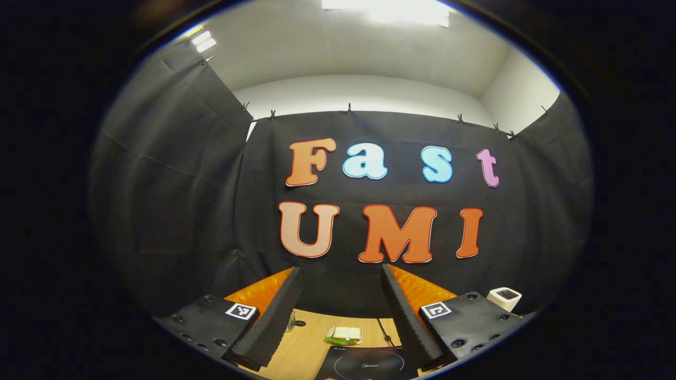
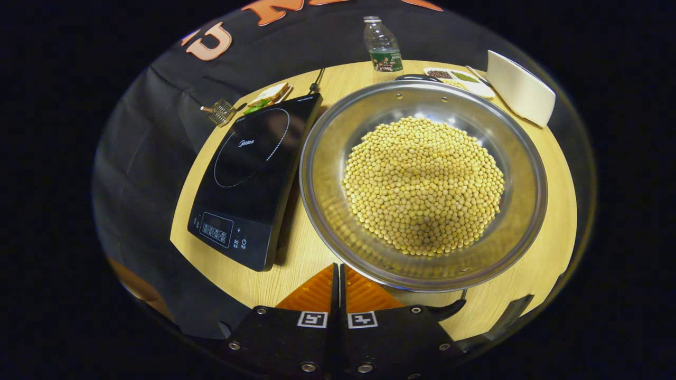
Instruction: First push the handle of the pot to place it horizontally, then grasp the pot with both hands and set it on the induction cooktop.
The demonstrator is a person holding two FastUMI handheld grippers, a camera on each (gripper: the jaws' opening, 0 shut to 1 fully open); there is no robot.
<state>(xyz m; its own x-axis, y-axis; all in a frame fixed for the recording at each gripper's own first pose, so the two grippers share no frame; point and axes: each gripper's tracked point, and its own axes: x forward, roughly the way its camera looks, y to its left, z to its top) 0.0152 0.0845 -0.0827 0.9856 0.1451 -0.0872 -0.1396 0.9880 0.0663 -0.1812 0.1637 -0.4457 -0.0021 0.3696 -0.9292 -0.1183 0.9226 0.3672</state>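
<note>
The pot [image 2: 422,182], heaped with yellow beans [image 2: 422,184], sits on the counter [image 2: 549,174] just right of the induction cooktop [image 2: 248,174], not yet lifted onto it. The right claw [image 2: 338,274] is pressed together at the pot's near rim. The left claw [image 1: 340,311] is spread, raised, holding nothing. A bottle [image 2: 381,45] and white dish [image 2: 520,87] stand beyond the pot.

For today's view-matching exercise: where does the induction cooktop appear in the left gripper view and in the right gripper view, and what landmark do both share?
Left gripper view: induction cooktop at the bottom centre, between the open fingers.
Right gripper view: induction cooktop left of centre, beside the pot of beans.
Shared landmark: the sandwich beyond the cooktop's far edge.
</note>
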